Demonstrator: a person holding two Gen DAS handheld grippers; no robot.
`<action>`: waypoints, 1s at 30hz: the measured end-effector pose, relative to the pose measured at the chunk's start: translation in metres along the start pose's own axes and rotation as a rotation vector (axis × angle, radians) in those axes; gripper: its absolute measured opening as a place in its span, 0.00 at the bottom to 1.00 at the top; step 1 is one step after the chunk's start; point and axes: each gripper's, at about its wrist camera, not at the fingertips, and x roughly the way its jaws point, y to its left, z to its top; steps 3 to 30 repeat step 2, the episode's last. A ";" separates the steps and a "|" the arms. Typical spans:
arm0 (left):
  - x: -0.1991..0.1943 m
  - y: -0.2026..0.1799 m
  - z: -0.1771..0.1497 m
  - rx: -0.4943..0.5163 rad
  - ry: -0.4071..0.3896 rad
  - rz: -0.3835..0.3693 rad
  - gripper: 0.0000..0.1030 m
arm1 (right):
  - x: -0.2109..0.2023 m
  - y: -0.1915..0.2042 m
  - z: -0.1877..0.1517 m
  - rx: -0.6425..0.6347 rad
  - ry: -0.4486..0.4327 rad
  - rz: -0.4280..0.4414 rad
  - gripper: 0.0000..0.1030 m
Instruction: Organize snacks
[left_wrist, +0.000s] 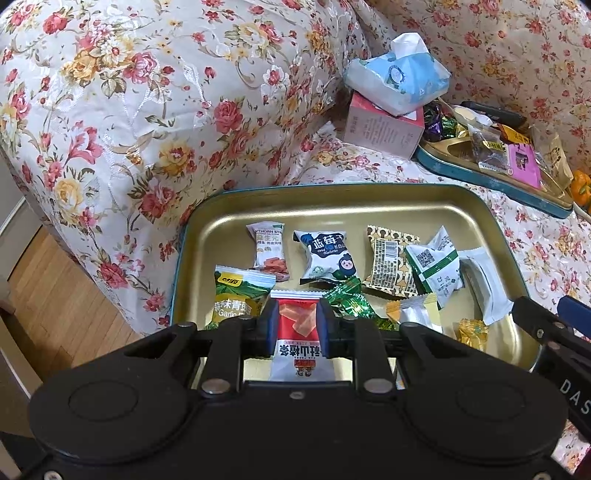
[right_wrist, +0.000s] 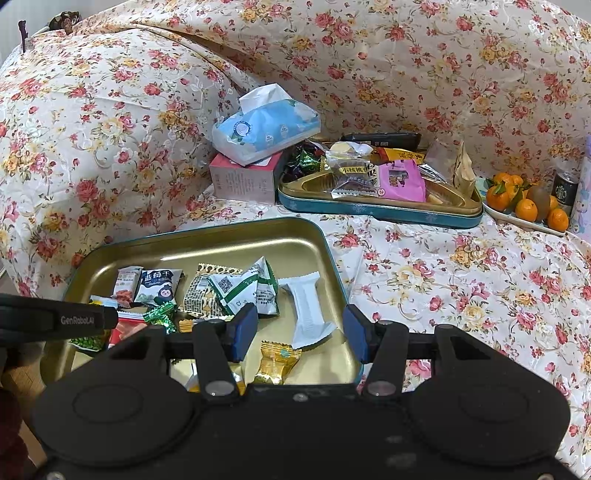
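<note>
A gold tin tray (left_wrist: 332, 199) (right_wrist: 221, 236) sits on a floral-covered sofa and holds several wrapped snacks. My left gripper (left_wrist: 295, 325) is shut on a red-and-white snack packet (left_wrist: 297, 347) over the tray's near side, with a blue pad pressing on each side. Whether the packet touches the tray is hidden. My right gripper (right_wrist: 301, 332) stands open over the tray's near right corner. A white packet (right_wrist: 306, 306) and a gold candy (right_wrist: 277, 362) lie below its gap, untouched. A blueberry packet (left_wrist: 325, 254) lies mid-tray.
A second teal-and-gold tin (right_wrist: 369, 210) with more snacks sits behind to the right. A tissue pack (right_wrist: 266, 122) rests on a pink box (right_wrist: 243, 181). A plate of oranges (right_wrist: 524, 203) and a can (right_wrist: 563, 188) stand far right. Wooden floor (left_wrist: 55, 295) lies left of the sofa.
</note>
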 end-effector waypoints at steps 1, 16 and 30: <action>-0.001 0.000 0.000 -0.001 -0.004 0.000 0.30 | 0.000 0.000 0.000 0.000 0.000 0.000 0.52; -0.001 0.000 0.000 0.001 -0.005 0.002 0.30 | 0.000 0.000 0.000 0.000 -0.001 -0.001 0.52; -0.001 0.000 0.000 0.001 -0.005 0.002 0.30 | 0.000 0.000 0.000 0.000 -0.001 -0.001 0.52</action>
